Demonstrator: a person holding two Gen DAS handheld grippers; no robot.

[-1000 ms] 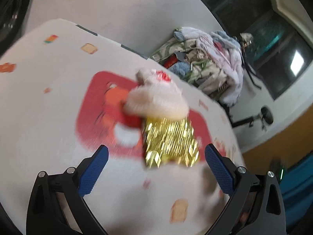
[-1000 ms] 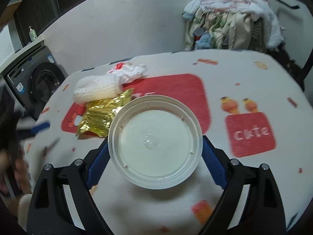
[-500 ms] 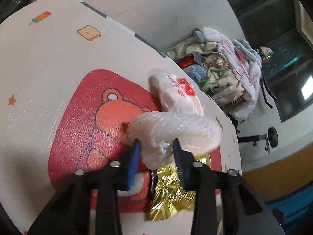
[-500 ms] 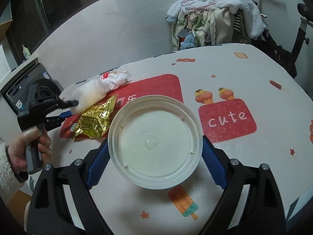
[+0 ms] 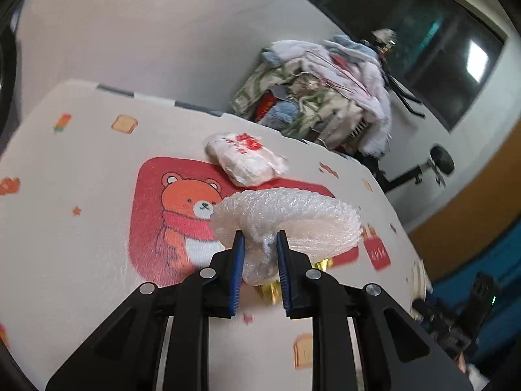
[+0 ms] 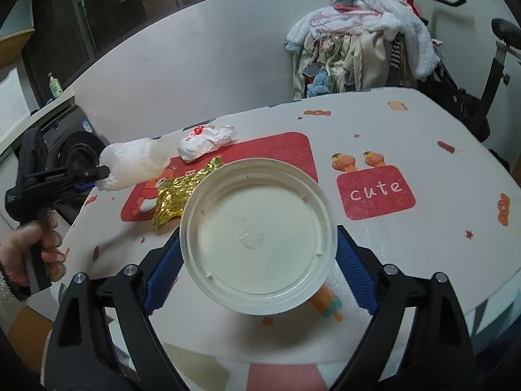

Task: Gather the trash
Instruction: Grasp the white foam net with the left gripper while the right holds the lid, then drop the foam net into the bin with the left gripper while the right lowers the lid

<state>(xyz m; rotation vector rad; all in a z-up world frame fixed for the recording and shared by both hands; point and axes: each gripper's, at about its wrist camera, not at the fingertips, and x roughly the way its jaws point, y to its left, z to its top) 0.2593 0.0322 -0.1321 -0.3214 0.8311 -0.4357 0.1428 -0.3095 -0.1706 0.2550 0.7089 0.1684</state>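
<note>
The left gripper [image 5: 259,244], closed on the bubble wrap wad [image 5: 289,220], is up and left of the white bowl [image 6: 257,238], which the right gripper [image 6: 259,260] clamps.

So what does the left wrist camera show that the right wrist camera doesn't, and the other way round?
Only the left wrist view shows the left gripper close up, its blue pads pinching the bubble wrap wad, and the whole bear print on the tablecloth. Only the right wrist view shows the right gripper holding the white plastic tub, the red "cute" print, the washing machine, and the person's hand. Both show the bubble wrap, the crumpled white wrapper, the gold foil packet and the laundry pile.
</note>
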